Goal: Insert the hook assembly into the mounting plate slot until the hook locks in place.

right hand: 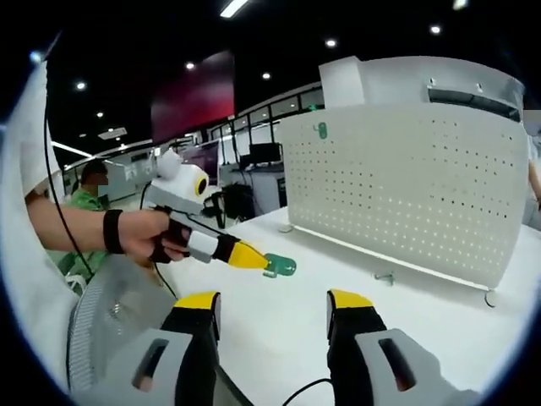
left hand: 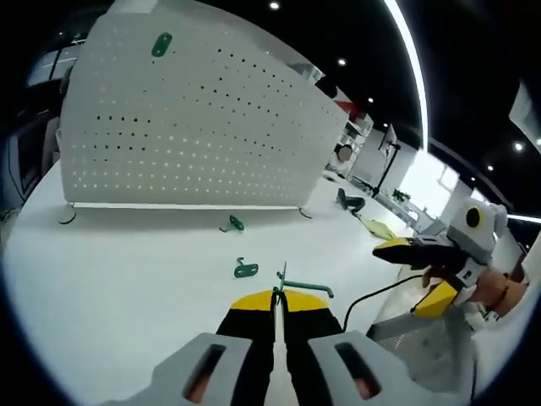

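Note:
The white perforated mounting plate (left hand: 194, 127) stands upright on the white table (left hand: 127, 279), with one green hook (left hand: 161, 44) fixed near its top. My left gripper (left hand: 277, 298) is shut on a green hook assembly (left hand: 304, 288), held above the table well short of the plate. Two more green hooks (left hand: 245, 269) (left hand: 234, 224) lie on the table before it. In the right gripper view, the left gripper (right hand: 249, 256) carries its hook (right hand: 280, 266) to the left of the plate (right hand: 406, 186). My right gripper (right hand: 275, 304) is open with nothing between its fingers.
A grey mesh chair back (right hand: 101, 330) sits close below the grippers. A person's hand (right hand: 139, 233) holds the left gripper. The right gripper (left hand: 418, 272) hovers at the table's edge. Desks and monitors (left hand: 372, 161) stand beyond the plate.

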Available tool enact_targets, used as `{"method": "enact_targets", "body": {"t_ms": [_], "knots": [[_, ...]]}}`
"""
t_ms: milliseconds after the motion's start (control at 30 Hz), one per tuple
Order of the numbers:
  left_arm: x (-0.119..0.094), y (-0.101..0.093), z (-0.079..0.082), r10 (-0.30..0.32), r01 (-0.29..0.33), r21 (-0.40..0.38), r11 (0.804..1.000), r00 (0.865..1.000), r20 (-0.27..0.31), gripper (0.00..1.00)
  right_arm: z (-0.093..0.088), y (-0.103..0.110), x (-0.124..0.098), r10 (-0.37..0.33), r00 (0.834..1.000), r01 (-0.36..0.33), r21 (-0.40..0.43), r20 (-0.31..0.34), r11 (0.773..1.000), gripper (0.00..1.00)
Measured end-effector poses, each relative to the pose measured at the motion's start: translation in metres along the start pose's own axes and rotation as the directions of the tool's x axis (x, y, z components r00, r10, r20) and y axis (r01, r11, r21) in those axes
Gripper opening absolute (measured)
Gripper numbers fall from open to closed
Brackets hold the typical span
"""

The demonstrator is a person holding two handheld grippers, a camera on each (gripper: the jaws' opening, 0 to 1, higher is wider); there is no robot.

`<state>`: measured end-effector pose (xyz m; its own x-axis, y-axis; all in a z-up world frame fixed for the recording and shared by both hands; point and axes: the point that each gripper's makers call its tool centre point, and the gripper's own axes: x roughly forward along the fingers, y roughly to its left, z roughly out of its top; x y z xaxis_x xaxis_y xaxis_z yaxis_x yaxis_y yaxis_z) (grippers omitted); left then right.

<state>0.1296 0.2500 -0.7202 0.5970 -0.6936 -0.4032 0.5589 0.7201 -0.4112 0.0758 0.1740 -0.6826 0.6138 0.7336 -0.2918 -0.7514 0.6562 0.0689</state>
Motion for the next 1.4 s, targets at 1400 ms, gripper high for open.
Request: {"method": "enact_targets", "body": {"t_ms": [1400], "knots": [[0.018,-0.094,-0.009,-0.063,0.056,-0.157,0.986,0.997,-0.039,0.02,-0.007,-0.009,-0.024,0.119,0.989,-0.139,-0.311,-0.083,0.94,0.11]]}}
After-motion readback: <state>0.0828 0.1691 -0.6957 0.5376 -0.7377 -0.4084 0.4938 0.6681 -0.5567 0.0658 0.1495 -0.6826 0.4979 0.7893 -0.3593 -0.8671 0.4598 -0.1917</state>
